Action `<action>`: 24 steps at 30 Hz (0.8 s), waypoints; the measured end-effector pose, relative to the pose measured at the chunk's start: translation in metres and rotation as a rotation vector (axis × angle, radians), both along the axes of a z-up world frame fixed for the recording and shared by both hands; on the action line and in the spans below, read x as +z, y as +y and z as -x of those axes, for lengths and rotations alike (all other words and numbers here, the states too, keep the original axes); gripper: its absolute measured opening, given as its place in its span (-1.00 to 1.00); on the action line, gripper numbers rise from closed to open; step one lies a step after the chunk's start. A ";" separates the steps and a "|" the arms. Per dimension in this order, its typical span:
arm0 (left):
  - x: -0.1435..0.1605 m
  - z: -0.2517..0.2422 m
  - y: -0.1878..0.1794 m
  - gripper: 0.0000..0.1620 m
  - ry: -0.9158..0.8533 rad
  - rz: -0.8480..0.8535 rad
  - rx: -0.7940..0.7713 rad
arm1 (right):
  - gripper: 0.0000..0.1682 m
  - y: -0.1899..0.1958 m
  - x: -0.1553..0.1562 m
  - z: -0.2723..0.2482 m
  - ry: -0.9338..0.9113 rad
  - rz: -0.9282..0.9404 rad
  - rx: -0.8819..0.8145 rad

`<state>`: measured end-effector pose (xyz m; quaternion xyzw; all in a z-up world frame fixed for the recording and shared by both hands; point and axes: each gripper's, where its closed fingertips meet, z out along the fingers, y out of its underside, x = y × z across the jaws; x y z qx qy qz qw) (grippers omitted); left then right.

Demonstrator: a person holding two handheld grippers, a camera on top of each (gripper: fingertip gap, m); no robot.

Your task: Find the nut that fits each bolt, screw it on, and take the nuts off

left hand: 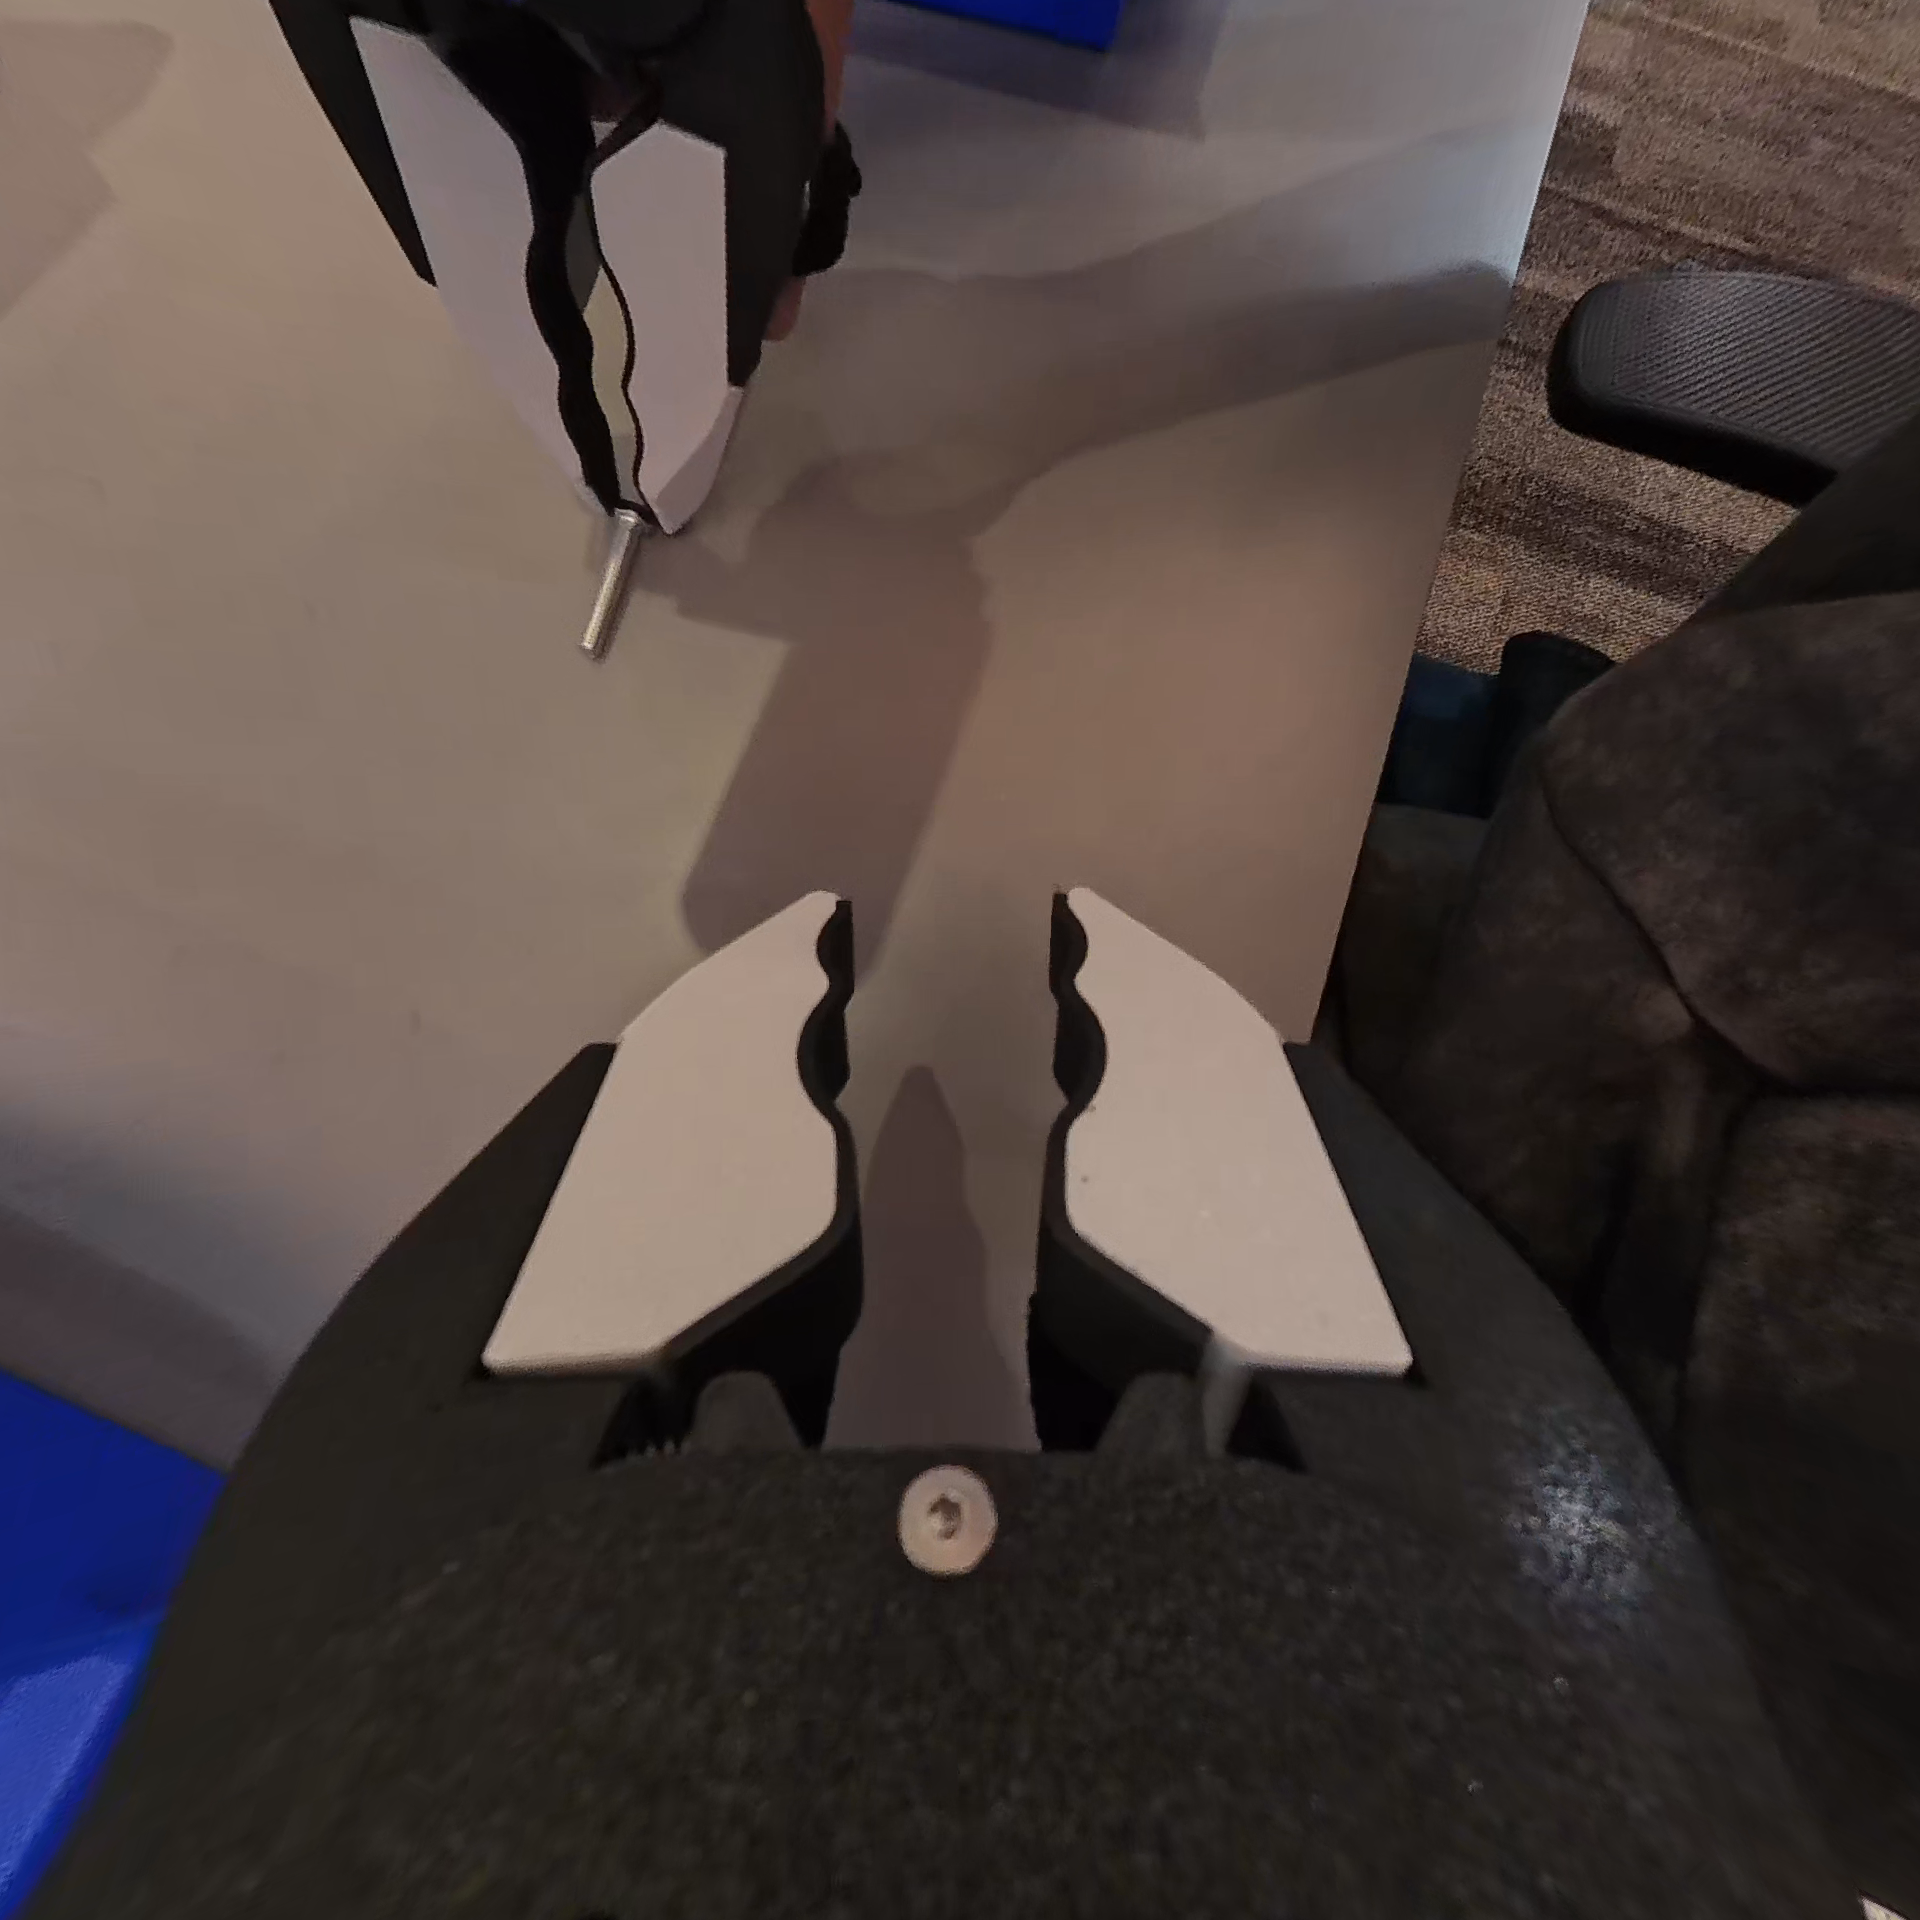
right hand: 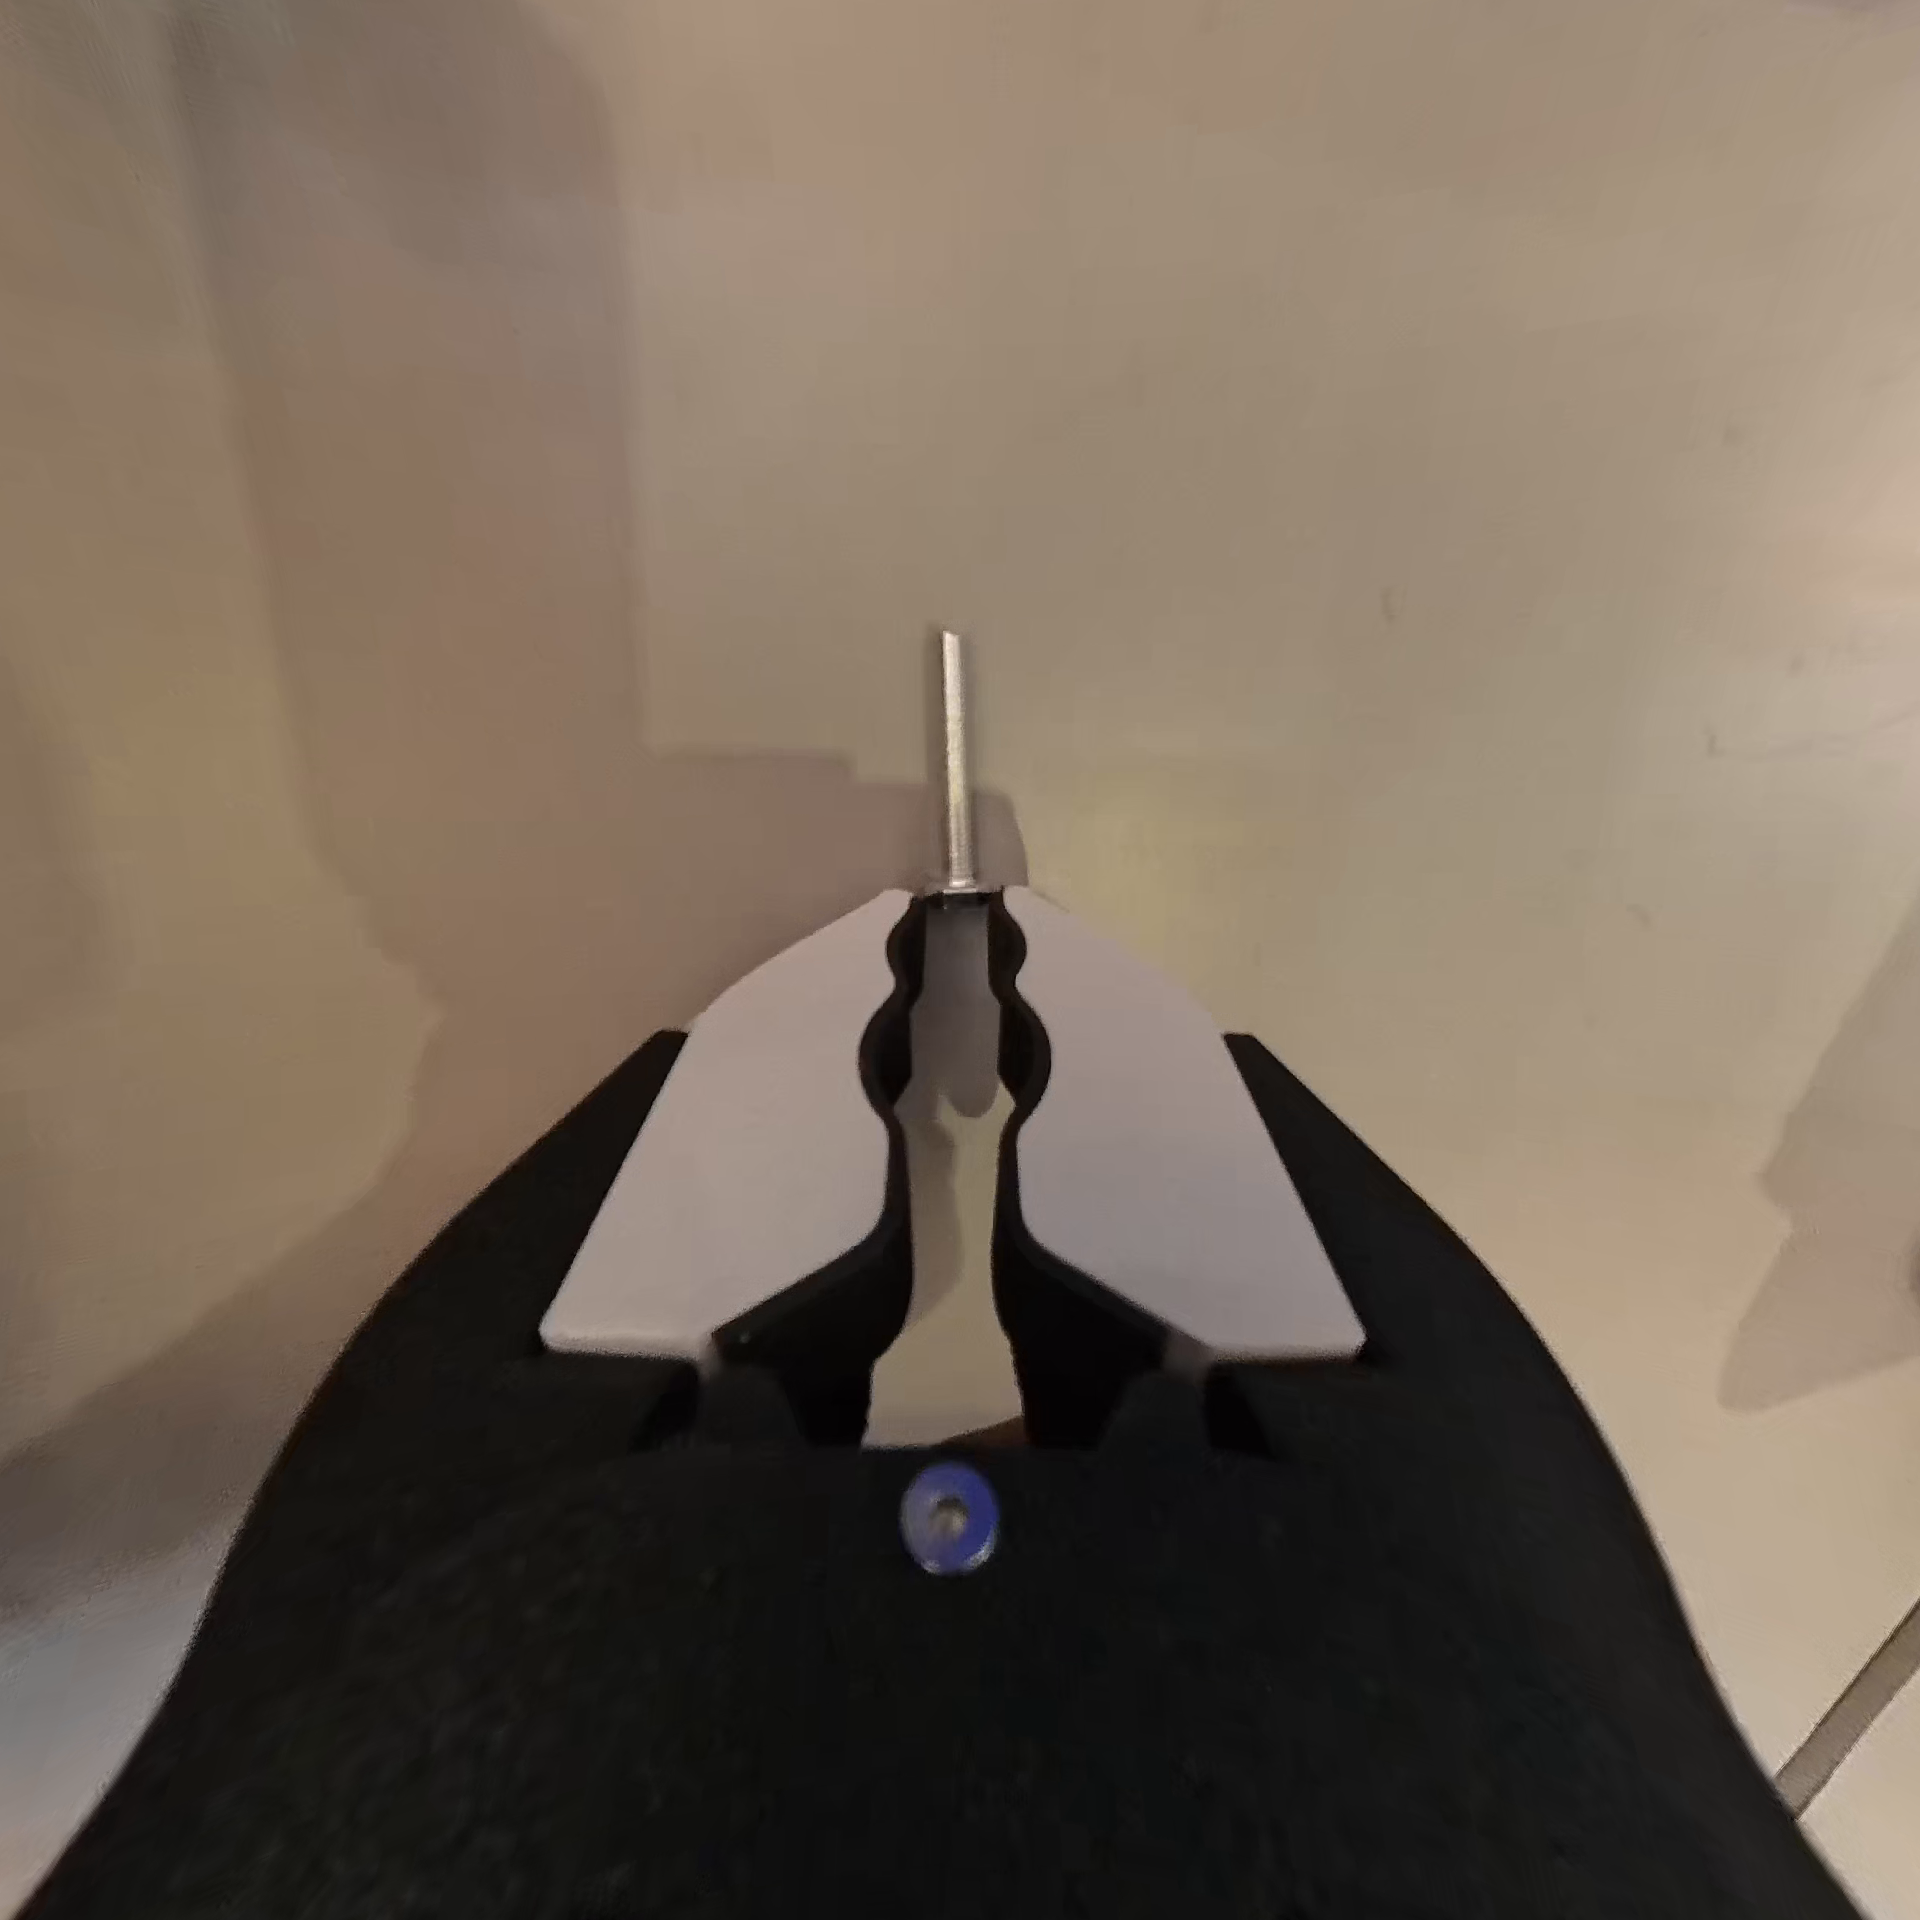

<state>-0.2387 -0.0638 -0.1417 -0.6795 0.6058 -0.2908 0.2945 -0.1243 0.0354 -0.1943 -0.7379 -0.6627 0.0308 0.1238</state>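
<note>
My right gripper (right hand: 958,902) is shut on the head of a thin silver bolt (right hand: 954,758), whose shank sticks straight out beyond the fingertips above the pale table. The same gripper (left hand: 629,514) and bolt (left hand: 605,592) show in the left wrist view at the upper left, tips pointing down near the tabletop. My left gripper (left hand: 951,909) is open and empty, hovering over the table nearer the right edge, well apart from the bolt. No nut is in view.
The pale table (left hand: 312,779) ends at its right edge (left hand: 1455,644), with carpet and a dark chair (left hand: 1714,987) beyond. Blue objects sit at the lower left (left hand: 73,1558) and at the far top (left hand: 987,21).
</note>
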 end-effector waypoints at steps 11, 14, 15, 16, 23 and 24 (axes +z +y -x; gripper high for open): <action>-0.004 0.001 -0.004 -0.52 0.036 -0.016 -0.019 | -0.80 0.004 0.000 0.000 -0.031 0.024 0.050; -0.008 0.000 -0.005 -0.52 0.046 -0.016 -0.025 | -0.86 0.001 0.000 0.001 -0.038 0.032 0.116; -0.009 0.000 -0.005 -0.52 0.049 -0.010 -0.029 | -0.87 0.001 0.000 0.001 -0.043 0.035 0.137; -0.010 0.000 -0.006 -0.52 0.053 -0.005 -0.031 | -0.87 0.001 0.000 0.001 -0.048 0.035 0.164; -0.010 0.001 -0.003 -0.52 0.055 -0.023 -0.017 | -0.88 0.003 0.011 0.005 0.068 -0.012 0.140; -0.008 0.002 0.000 -0.52 0.044 -0.021 -0.005 | -0.88 0.004 0.021 0.008 0.151 -0.031 0.100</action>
